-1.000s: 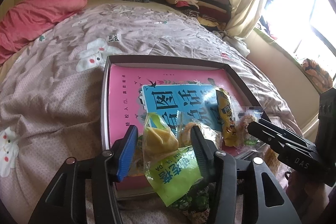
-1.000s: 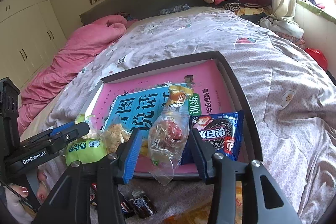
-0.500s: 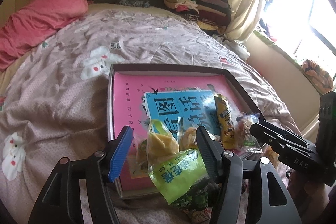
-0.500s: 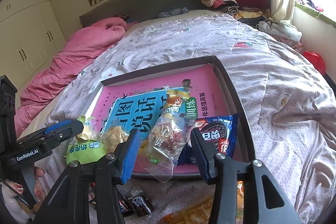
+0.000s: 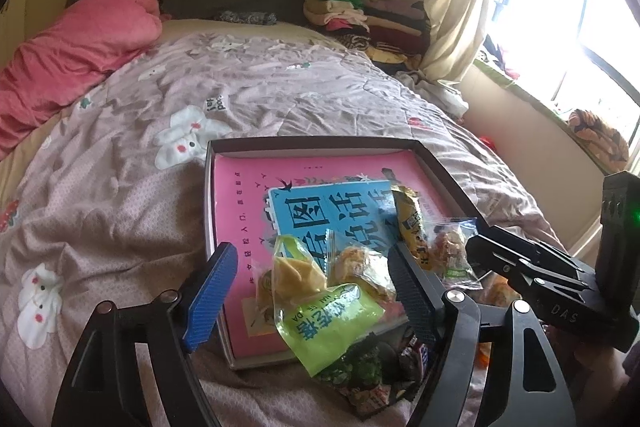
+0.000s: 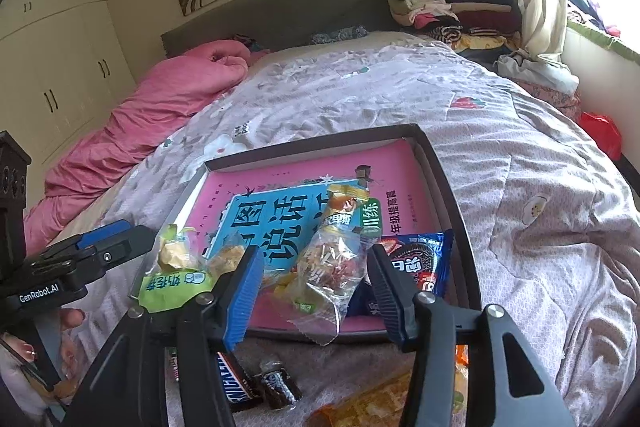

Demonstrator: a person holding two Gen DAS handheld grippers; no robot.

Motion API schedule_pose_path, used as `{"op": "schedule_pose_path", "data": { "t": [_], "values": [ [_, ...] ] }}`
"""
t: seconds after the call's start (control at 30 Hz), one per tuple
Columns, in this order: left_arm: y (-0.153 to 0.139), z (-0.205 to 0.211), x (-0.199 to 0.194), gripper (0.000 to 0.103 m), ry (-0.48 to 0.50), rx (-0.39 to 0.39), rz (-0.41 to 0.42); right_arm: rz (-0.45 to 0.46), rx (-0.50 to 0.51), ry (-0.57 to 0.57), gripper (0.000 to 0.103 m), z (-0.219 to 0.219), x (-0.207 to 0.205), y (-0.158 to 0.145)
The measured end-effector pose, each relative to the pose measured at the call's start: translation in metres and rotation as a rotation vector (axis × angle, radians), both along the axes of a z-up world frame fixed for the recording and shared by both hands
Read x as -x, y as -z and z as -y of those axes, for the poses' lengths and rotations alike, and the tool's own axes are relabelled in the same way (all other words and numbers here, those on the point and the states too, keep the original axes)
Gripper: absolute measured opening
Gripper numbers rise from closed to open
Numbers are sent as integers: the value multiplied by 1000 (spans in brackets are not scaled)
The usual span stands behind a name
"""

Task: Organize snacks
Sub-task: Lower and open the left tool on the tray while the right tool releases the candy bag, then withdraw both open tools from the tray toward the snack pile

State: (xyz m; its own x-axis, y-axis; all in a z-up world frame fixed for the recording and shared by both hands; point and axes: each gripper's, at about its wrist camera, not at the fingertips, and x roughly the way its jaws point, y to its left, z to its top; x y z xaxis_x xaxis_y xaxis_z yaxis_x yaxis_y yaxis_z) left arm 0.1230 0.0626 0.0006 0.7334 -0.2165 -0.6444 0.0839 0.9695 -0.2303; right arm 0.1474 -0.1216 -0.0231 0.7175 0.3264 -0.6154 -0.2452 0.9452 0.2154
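Over the near edge of the shallow box [image 5: 436, 163], the left gripper [image 5: 308, 295] is opening, its pads now clear of the green snack bag [image 5: 332, 323] (delivered, I'd say). Alongside, the right gripper [image 6: 316, 287] is opening around the clear snack packet [image 6: 328, 275], also in the box.

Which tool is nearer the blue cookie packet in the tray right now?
Right. The right tool straddles a clear snack bag, its right-hand finger beside the blue cookie packet, jaws opening. The left tool, jaws opening around the green snack bag, sits at the tray's opposite side.
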Motion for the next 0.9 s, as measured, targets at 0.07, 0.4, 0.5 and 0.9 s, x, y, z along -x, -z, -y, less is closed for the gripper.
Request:
{"op": "schedule_pose_path", "data": {
  "t": [0.07,0.4,0.5,0.9],
  "values": [
    [-1,0,2,79,0,5,1,6,3,-6,54,0,2,-1],
    [-7,3,13,79,9,3,5,39,9,-41,57,-2,14,-9],
    [-10,6,18,79,13,0,9,49,11,-49,58,-2,17,-12],
    [-14,9,29,80,4,1,-11,75,11,-65,65,0,27,-20]
  ]
}}
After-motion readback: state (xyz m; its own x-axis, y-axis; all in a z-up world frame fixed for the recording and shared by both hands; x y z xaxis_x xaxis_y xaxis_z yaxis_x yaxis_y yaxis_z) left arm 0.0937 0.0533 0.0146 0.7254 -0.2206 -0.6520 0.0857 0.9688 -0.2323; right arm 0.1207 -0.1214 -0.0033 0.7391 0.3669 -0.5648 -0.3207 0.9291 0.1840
